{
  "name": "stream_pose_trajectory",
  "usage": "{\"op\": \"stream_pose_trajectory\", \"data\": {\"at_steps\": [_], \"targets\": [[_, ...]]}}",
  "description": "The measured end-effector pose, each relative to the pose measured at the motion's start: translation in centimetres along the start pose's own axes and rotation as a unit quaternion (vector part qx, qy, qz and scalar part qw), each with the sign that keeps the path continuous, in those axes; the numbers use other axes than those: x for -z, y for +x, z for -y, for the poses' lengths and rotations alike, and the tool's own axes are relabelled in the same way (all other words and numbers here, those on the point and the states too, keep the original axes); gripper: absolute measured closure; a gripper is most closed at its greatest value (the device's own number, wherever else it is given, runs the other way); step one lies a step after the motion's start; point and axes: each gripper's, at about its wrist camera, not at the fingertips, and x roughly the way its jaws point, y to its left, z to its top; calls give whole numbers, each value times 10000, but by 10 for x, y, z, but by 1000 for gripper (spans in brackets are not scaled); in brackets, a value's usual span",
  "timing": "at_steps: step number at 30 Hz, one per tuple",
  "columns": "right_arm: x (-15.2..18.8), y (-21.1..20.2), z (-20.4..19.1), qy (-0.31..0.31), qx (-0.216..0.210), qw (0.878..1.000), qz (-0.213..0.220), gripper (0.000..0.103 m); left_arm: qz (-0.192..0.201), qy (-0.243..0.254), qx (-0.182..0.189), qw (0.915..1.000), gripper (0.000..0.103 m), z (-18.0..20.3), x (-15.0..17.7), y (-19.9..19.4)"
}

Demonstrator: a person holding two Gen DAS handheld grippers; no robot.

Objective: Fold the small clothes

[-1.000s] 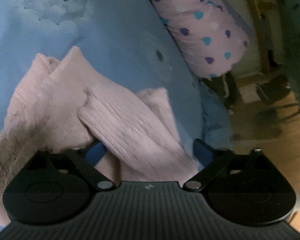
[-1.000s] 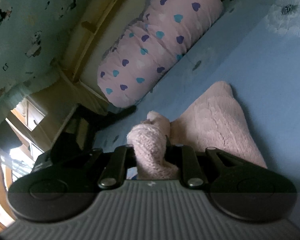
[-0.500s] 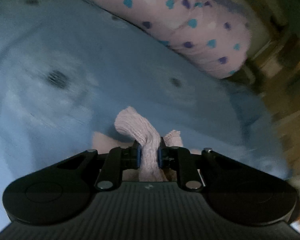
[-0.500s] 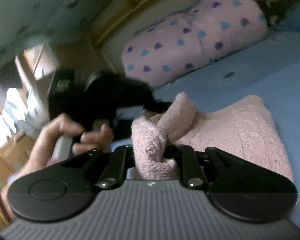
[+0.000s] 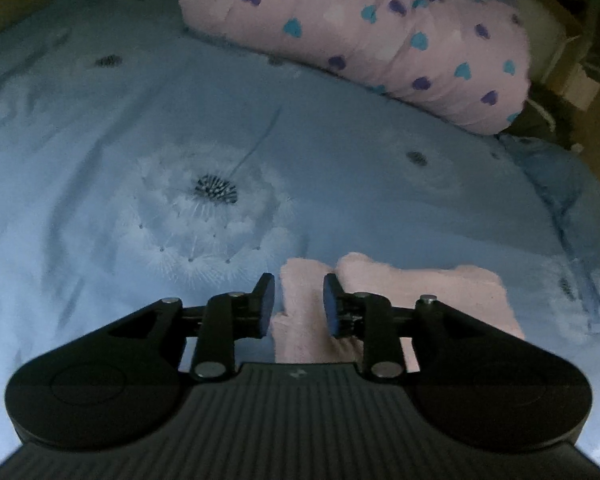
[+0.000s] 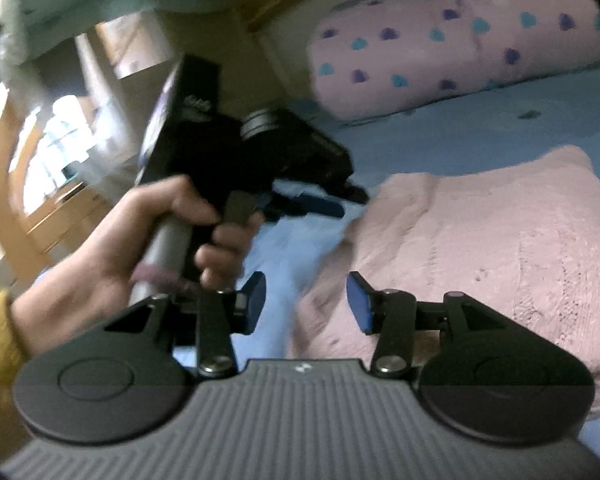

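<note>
A pink knitted garment (image 6: 480, 240) lies folded flat on the blue bedcover (image 5: 100, 160). My left gripper (image 5: 299, 304) hovers over the garment's near-left edge (image 5: 300, 320). Its jaws are opening, and a strip of knit shows in the gap without being pinched. My right gripper (image 6: 307, 304) is also opening. Nothing is gripped between its blue pads (image 6: 358, 308), and the garment's corner lies just below them. In the right wrist view a hand (image 6: 140, 232) holds the left gripper (image 6: 324, 206), whose tips are at the garment's far-left edge.
A rolled pink quilt with blue and purple hearts (image 5: 380, 32) lies along the back of the bed. A dandelion print (image 5: 212, 192) marks the cover. The bed's edge and wooden floor show at the right (image 5: 580, 80). Wooden furniture and a bright window (image 6: 60, 140) are at the left.
Both grippers were shut on raised folds of the pink garment and have let go. The garment now lies flat and folded. The left gripper has lifted and rolled level.
</note>
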Motion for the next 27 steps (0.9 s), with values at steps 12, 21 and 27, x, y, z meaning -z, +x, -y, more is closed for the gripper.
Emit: {"op": "stream_pose_trajectory", "data": {"at_steps": [12,21,27], "targets": [[-22,-95,36,-618,1019,9929,-15,55,-63,-672,424,9968,50,26,68,-33],[-15,-103,90,110,1493,9887,39,54,139,-453,627,9969,51,41,92,-26],[-12,-103,91,31,1561,9877,110,54,642,-46,312,9974,88,45,88,-50]]}}
